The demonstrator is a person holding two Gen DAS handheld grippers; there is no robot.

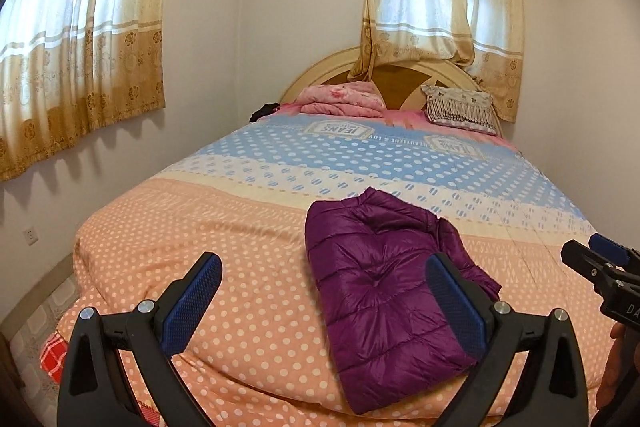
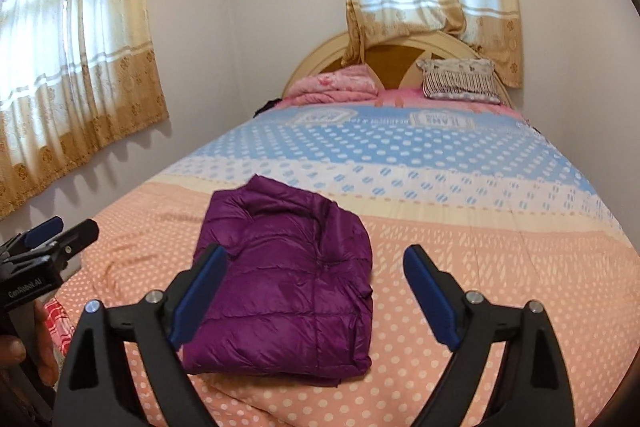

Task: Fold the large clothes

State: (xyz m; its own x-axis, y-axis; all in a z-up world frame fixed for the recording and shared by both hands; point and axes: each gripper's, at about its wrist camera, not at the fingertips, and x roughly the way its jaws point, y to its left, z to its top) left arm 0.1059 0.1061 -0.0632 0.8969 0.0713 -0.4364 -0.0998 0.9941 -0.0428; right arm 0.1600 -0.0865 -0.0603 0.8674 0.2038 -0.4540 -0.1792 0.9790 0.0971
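A purple quilted down jacket (image 1: 384, 291) lies folded into a compact rectangle on the bed's near end; it also shows in the right wrist view (image 2: 288, 291). My left gripper (image 1: 324, 287) is open and empty, held above the near edge of the bed, the jacket under its right finger. My right gripper (image 2: 316, 279) is open and empty, the jacket under its left finger. The right gripper shows at the right edge of the left wrist view (image 1: 600, 259), the left gripper at the left edge of the right wrist view (image 2: 52, 239).
The bed (image 1: 240, 235) has a polka-dot cover, orange near and blue farther. A folded pink blanket (image 1: 340, 99) and a patterned pillow (image 1: 460, 107) lie by the headboard. Curtained windows (image 1: 80, 39) are on the left and back walls. A red checked cloth (image 1: 54, 351) hangs low left.
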